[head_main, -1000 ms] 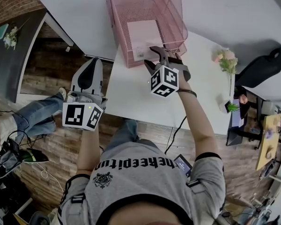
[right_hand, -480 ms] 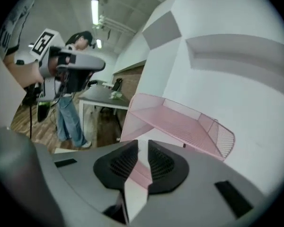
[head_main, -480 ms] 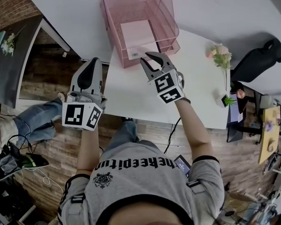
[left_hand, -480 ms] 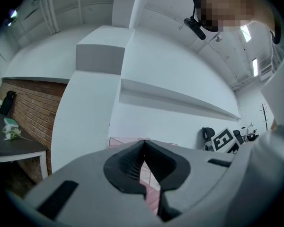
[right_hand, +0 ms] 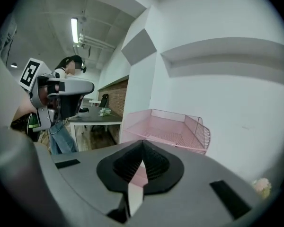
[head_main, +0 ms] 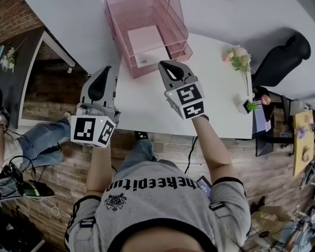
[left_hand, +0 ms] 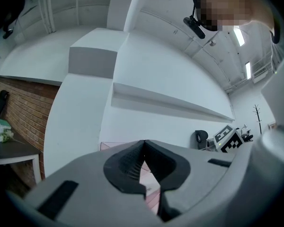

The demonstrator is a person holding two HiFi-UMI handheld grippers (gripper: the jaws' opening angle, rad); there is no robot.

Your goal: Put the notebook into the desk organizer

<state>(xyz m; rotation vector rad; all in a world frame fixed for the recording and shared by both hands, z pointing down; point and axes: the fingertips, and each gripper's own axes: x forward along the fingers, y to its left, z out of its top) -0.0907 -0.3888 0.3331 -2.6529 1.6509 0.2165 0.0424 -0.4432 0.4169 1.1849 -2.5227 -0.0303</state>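
Note:
The pink wire desk organizer stands at the far end of the white table. A pale pink notebook lies flat inside its lower tray. My right gripper hovers over the table just in front of the organizer, jaws shut with nothing between them. In the right gripper view the organizer shows ahead of the closed tips. My left gripper hangs off the table's left edge, also shut and empty; its tips meet in the left gripper view.
A vase of flowers and a small potted plant stand on the table's right side. A black chair sits beyond them. A dark side table and a seated person's legs are at the left.
The right gripper has drawn back from the organizer toward me and its jaws have closed from wide open, holding nothing. The left gripper has stayed put.

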